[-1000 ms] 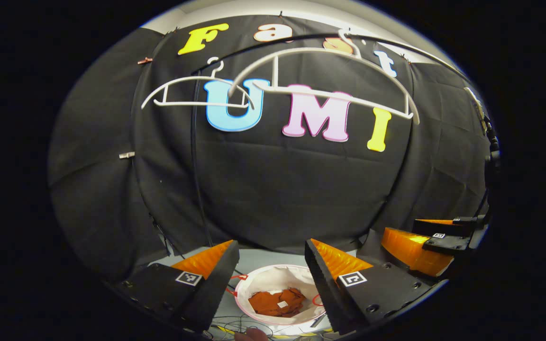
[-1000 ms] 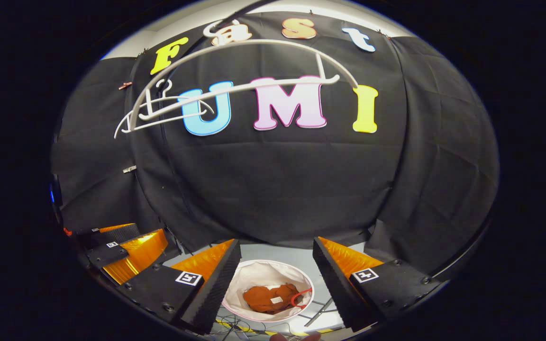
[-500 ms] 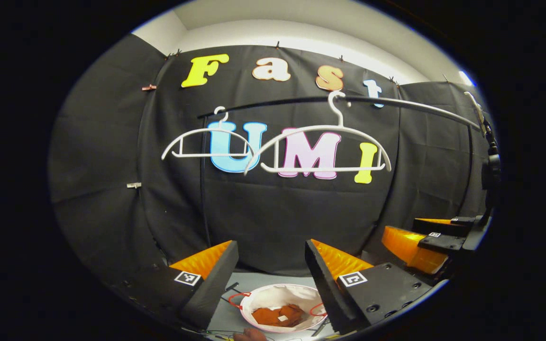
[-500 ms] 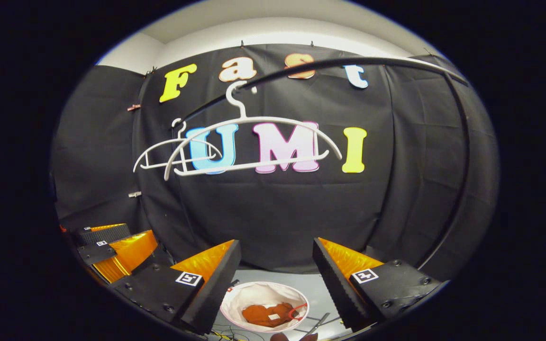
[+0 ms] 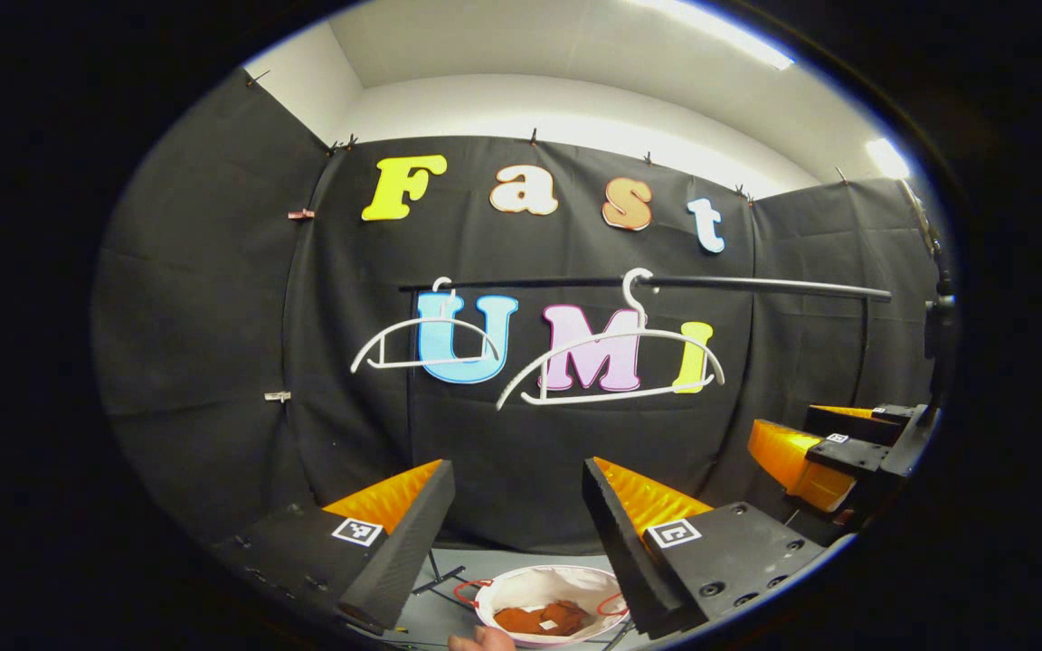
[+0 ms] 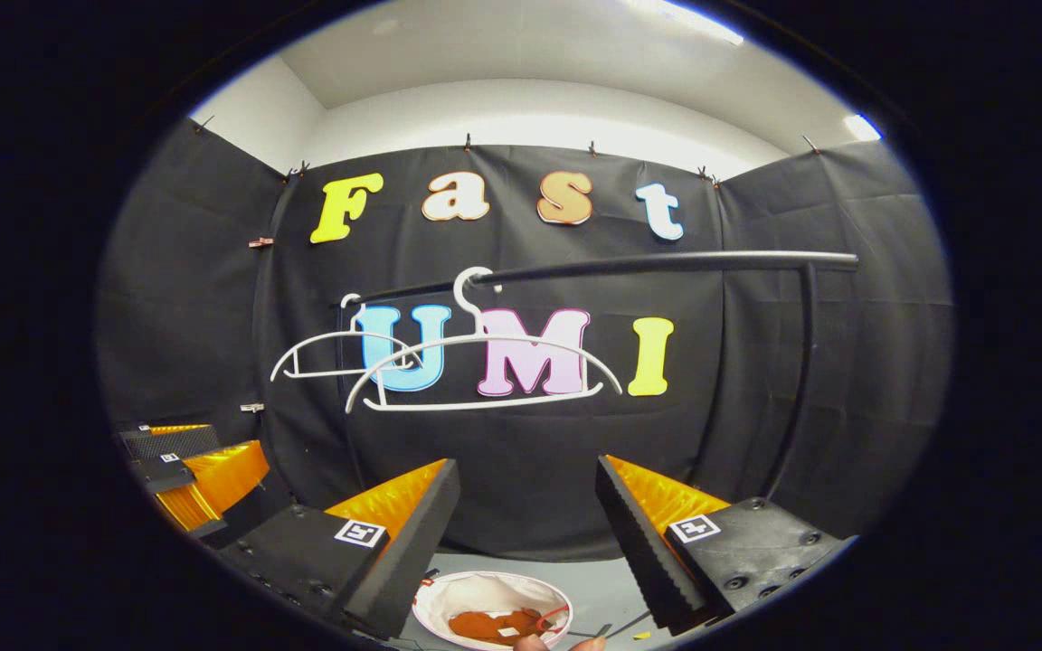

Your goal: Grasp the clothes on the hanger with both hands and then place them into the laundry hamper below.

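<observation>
Left gripper view: left gripper [image 5: 516, 524] jaws apart, empty. Below, rust-orange crumpled clothes [image 5: 546, 618] inside round white fabric hamper [image 5: 521, 586]. Two bare white plastic hangers [image 5: 610, 366] on black rail [image 5: 738, 286].

Right gripper view: right gripper [image 6: 528, 524] jaws apart, empty. Same clothes [image 6: 489, 625] in hamper [image 6: 485, 592]; hangers [image 6: 485, 371] bare.

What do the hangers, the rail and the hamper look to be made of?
Hangers: apparently white moulded plastic, smooth, thin and uniform. Rail: probably dark metal tube, with a slight sheen. Hamper: seemingly soft whitish fabric with a trimmed rim; rust-coloured garment inside.
</observation>
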Available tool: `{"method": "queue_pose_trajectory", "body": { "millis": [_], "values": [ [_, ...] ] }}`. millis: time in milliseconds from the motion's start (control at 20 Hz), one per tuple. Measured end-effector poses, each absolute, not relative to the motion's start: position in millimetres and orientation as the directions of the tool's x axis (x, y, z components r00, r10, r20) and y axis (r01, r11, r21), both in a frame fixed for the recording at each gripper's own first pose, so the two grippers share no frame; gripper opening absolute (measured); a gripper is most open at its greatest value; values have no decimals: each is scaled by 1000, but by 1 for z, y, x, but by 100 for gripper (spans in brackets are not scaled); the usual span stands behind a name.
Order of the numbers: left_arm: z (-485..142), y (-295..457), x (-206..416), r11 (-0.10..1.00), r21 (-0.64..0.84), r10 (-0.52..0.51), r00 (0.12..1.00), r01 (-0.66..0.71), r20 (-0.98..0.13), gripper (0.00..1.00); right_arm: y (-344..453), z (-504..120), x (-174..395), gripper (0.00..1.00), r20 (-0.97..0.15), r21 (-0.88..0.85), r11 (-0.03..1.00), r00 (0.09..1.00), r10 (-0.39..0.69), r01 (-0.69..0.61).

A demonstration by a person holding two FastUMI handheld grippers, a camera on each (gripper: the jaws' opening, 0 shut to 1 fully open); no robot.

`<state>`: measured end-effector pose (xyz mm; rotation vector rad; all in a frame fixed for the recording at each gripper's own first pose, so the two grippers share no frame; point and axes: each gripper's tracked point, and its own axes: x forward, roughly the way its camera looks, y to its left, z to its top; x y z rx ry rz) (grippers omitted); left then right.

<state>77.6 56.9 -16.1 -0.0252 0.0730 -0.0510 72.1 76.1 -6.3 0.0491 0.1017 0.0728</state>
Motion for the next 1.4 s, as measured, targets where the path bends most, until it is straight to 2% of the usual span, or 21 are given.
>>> {"method": "queue_pose_trajectory", "body": {
  "millis": [50, 100, 150, 200, 350, 400, 450, 500, 600, 650, 750, 800, 850, 1400],
  "values": [
    [-11, 56, 71, 998, -24, -53, 997, 52, -60, 86, 75, 0, 68, 98, -85, 46, 997, 994, 70, -66],
    [-5, 54, 65, 998, -19, -56, 997, 55, -53, 86, 73, 7, 64, 98, -72, 41, 997, 995, 65, -62],
    [-1, 51, 57, 998, -12, -57, 997, 56, -49, 90, 72, 13, 58, 98, -59, 36, 998, 996, 61, -59],
    [3, 51, 51, 998, -7, -55, 997, 55, -46, 86, 71, 19, 53, 98, -47, 34, 998, 997, 60, -59],
    [14, 49, 29, 998, 14, -56, 998, 56, -12, 86, 66, 36, 39, 95, -12, 36, 998, 998, 60, -59],
    [16, 48, 23, 998, 10, -58, 998, 58, -10, 86, 64, 40, 36, 98, -7, 33, 997, 998, 64, -63],
    [17, 45, 17, 998, 3, -62, 998, 62, -9, 95, 61, 44, 32, 97, 2, 29, 997, 998, 66, -66],
    [20, 42, 13, 998, 1, -67, 998, 67, -8, 91, 56, 47, 29, 98, 6, 26, 998, 998, 60, -60],
    [25, 39, 7, 997, -2, -76, 997, 76, -2, 90, 47, 50, 26, 96, 11, 25, 998, 999, 51, -51],
    [26, 36, 6, 996, -5, -88, 996, 88, 0, 90, 44, 49, 26, 99, 11, 24, 998, 999, 49, -50],
    [25, 36, 7, 996, -9, -93, 996, 93, -8, 90, 37, 45, 24, 95, -2, 21, 999, 999, 49, -49],
    [25, 37, 7, 996, -13, -87, 996, 87, -10, 86, 34, 43, 24, 95, -8, 24, 999, 999, 49, -48],
    [26, 36, 8, 996, -20, -85, 996, 84, -9, 91, 32, 43, 24, 96, -10, 25, 999, 999, 48, -48],
    [20, 37, 13, 997, -39, -72, 997, 70, -32, 91, 15, 44, 38, 99, 4, 26, 999, 1000, 22, -22]
  ]
}}
